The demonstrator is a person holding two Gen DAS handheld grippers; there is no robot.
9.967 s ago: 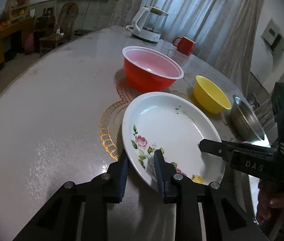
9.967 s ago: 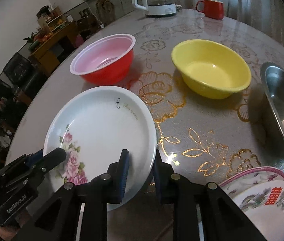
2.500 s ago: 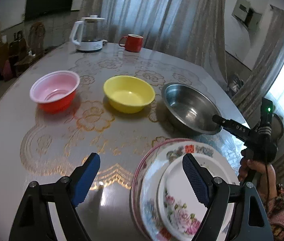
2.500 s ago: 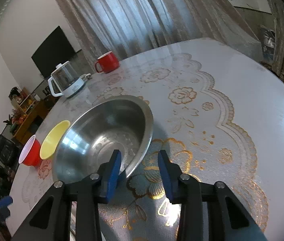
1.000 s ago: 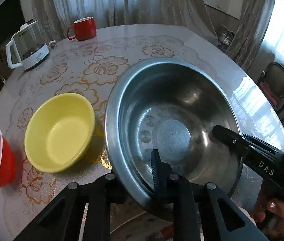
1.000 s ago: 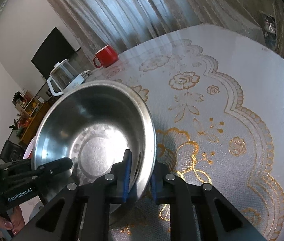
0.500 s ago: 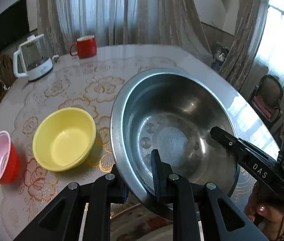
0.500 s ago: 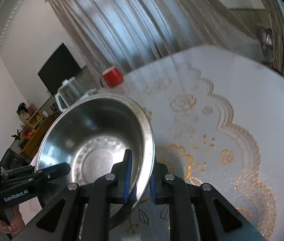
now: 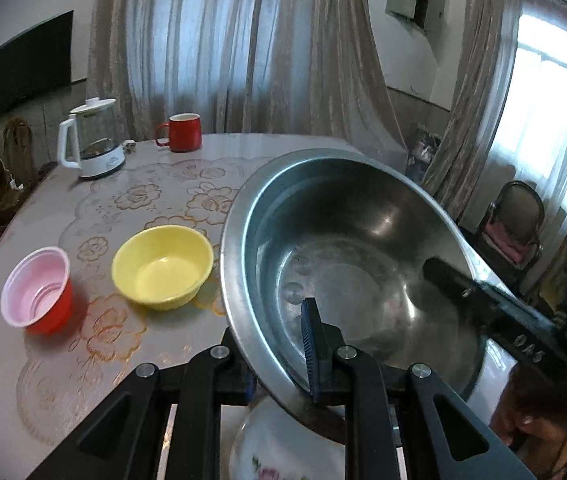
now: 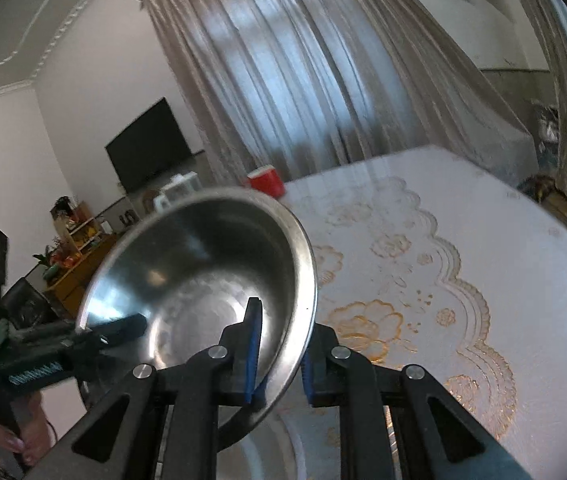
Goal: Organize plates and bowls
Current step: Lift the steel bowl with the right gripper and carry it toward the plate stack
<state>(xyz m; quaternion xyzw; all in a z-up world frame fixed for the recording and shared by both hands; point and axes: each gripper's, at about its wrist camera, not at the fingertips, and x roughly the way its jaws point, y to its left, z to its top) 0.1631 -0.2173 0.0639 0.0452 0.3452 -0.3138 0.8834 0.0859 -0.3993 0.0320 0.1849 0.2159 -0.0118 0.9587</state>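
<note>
Both grippers hold a large steel bowl [image 9: 347, 264] in the air, tilted, above the table. My left gripper [image 9: 279, 352] is shut on its near rim, one finger inside. My right gripper [image 10: 277, 348] is shut on the opposite rim of the steel bowl [image 10: 203, 288]. The right gripper also shows in the left wrist view [image 9: 483, 300], and the left gripper in the right wrist view [image 10: 83, 340]. A flowered white plate [image 9: 283, 448] lies under the bowl. A yellow bowl [image 9: 162, 265] and a red bowl with a pink inside [image 9: 37, 290] sit on the table to the left.
A white kettle [image 9: 91, 144] and a red mug [image 9: 181, 132] stand at the far side of the round table [image 9: 63, 360]. The red mug [image 10: 267, 182] also shows in the right wrist view. Curtains hang behind. A chair [image 9: 515, 220] stands at the right.
The steel bowl has risen off the table and tilted further, held by both grippers. The plate now shows beneath it.
</note>
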